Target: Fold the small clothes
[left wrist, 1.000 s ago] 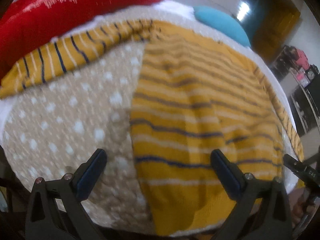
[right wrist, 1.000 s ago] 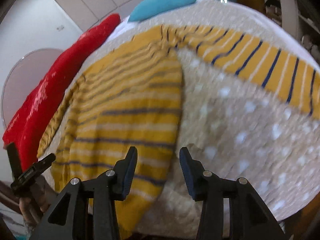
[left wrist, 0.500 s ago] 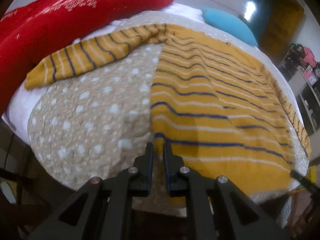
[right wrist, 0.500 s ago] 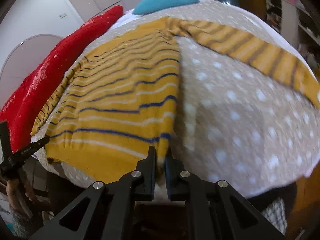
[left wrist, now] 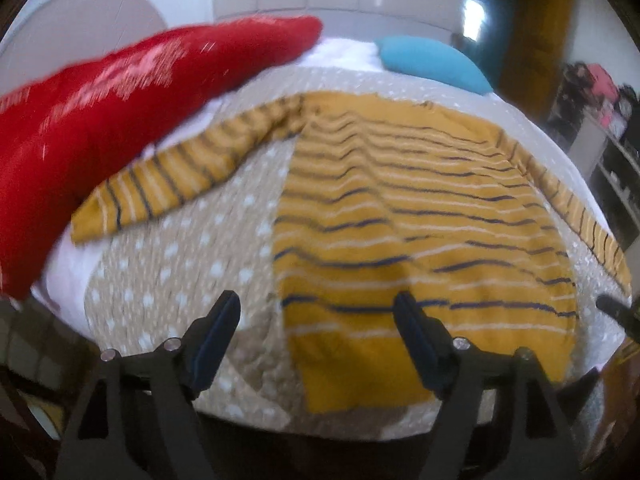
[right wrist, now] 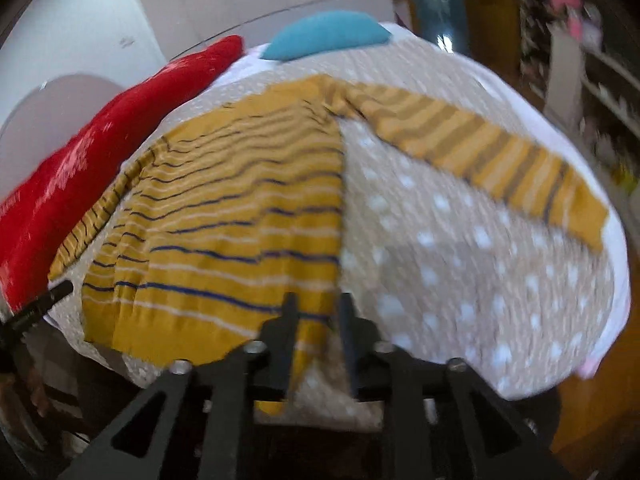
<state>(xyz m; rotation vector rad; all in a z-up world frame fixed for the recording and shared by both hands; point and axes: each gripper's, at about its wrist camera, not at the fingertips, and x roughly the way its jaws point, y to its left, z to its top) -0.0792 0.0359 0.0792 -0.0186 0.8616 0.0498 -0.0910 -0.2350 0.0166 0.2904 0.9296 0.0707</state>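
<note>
Sweater — one, flat | left gripper — jaws opening, empty; right gripper — opening, hem between

Matt knitted striped sweater, quilted dotted cloth cover, soft red fabric cushion

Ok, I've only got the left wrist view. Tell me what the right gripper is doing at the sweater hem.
Observer: The right gripper sits at the striped sweater's hem corner on its side. Its jaws are opening, the gap is narrow, and cloth is between them.
Operator: Now describe the sleeve on that side. It's squashed at my frame edge.
Observer: That sleeve lies spread straight out over the dotted blanket, angled away from the body, with its cuff close to the blanket's edge.
</note>
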